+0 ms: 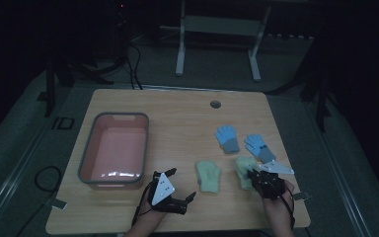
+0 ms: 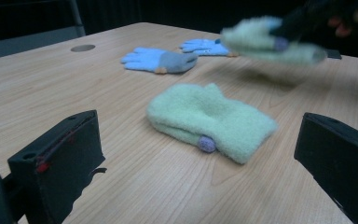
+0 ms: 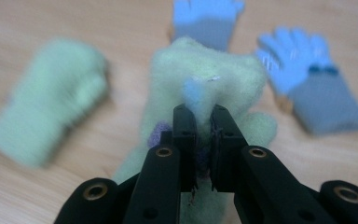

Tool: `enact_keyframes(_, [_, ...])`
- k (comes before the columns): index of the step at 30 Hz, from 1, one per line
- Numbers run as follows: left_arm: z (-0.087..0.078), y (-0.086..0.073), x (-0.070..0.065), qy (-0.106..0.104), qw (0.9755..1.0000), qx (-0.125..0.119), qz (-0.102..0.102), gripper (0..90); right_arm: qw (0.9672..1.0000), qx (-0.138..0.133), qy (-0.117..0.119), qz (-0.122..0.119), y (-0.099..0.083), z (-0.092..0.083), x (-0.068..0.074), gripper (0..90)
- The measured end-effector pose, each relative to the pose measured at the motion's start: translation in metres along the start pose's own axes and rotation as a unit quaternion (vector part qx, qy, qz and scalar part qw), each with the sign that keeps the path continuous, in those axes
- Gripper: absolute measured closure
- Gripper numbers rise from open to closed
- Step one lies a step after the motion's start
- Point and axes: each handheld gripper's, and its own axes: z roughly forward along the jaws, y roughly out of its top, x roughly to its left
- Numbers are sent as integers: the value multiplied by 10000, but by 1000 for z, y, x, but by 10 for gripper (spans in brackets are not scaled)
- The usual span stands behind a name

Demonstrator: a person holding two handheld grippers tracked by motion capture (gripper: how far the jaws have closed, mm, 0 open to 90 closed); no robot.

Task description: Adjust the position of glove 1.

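Two pale green mittens and two blue gloves lie on the wooden table (image 1: 177, 113). My right gripper (image 3: 201, 116) is shut on the cuff of one green mitten (image 3: 209, 74), which hangs lifted and blurred in the left gripper view (image 2: 265, 42). The other green mitten (image 1: 208, 175) lies flat between my hands, with a small purple button on it (image 2: 207, 143). My left gripper (image 1: 181, 183) rests open near the front edge, its jaws wide apart and pointing at that mitten. One blue glove (image 1: 227, 138) and the second blue glove (image 1: 259, 147) lie farther back on the right.
A pink basin with a grey rim (image 1: 145, 143) stands on the left half of the table, with nothing in it. A round cable hole (image 1: 215, 104) sits near the far edge. Beyond the table, a white metal frame (image 1: 217, 29) stands on the dark floor.
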Motion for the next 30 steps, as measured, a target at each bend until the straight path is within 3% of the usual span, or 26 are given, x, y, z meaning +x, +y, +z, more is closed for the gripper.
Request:
enact_keyframes(7, [0,0,1,-6,10000,-14,-67,11,9993,-362,34,-38,35,-21,16,828])
enact_keyframes(15, [0,0,1,-4,10000,-14,-34,11,9975,-650,236,-141,64,-29,40,828])
enact_keyframes(24, [0,0,1,-15,10000,-14,-19,11,9957,-681,605,-160,76,-17,73,828])
enact_keyframes(27, [0,0,1,-18,10000,-12,3,11,9954,-619,735,-21,73,-10,82,828])
enact_keyframes(30, [0,0,1,-23,10000,-11,-2,11,9962,-543,673,-7,67,-2,92,828])
